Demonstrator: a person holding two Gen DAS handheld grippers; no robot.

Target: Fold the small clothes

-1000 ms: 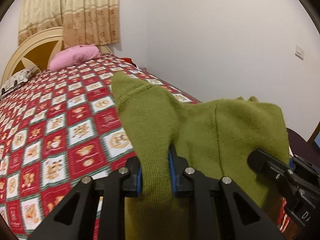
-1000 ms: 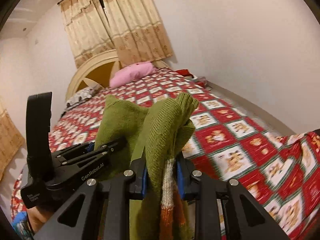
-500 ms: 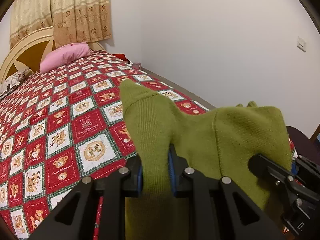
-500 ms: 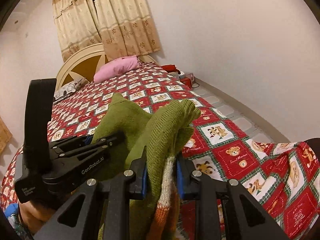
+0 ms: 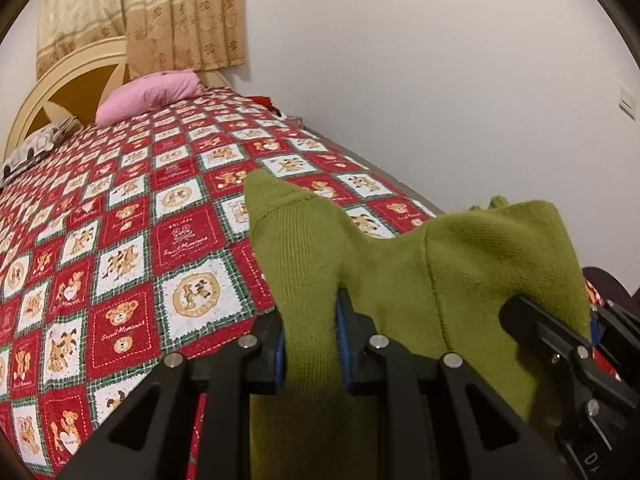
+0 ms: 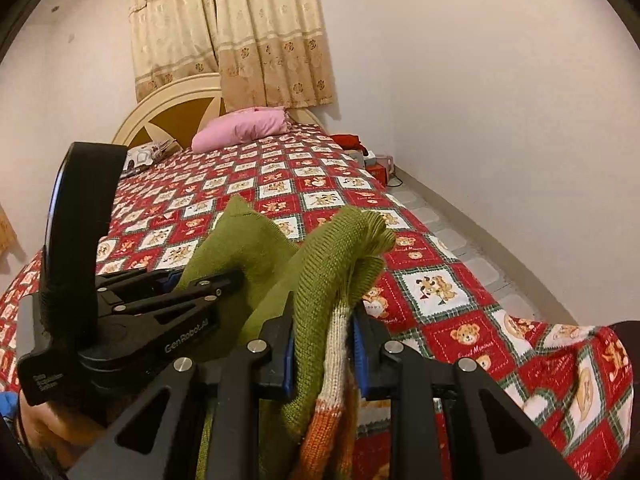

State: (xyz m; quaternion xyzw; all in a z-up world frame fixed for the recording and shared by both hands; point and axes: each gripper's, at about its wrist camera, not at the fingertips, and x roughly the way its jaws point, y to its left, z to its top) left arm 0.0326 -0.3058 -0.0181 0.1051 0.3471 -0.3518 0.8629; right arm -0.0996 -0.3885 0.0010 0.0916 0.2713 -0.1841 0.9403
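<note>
A small olive-green knit sweater [image 5: 400, 272] with white and orange bands [image 6: 336, 364] hangs between both grippers above the bed. My left gripper [image 5: 310, 344] is shut on one green corner, which sticks up past the jaws. My right gripper [image 6: 324, 344] is shut on a bunched ribbed edge with the white and orange part below. The right gripper shows at the right in the left wrist view [image 5: 568, 344]. The left gripper shows at the left in the right wrist view [image 6: 168, 292], close beside the right one.
A bed with a red and white teddy-bear quilt [image 5: 120, 248] lies below and ahead. A pink pillow [image 6: 244, 128] and a cream headboard [image 6: 168, 100] are at the far end. A white wall [image 5: 440, 80] runs along the right, with small items on the floor [image 6: 372, 160].
Both grippers have moved with the sweater further back and higher over the bed's near end; more quilt shows ahead. Both grips are unchanged.
</note>
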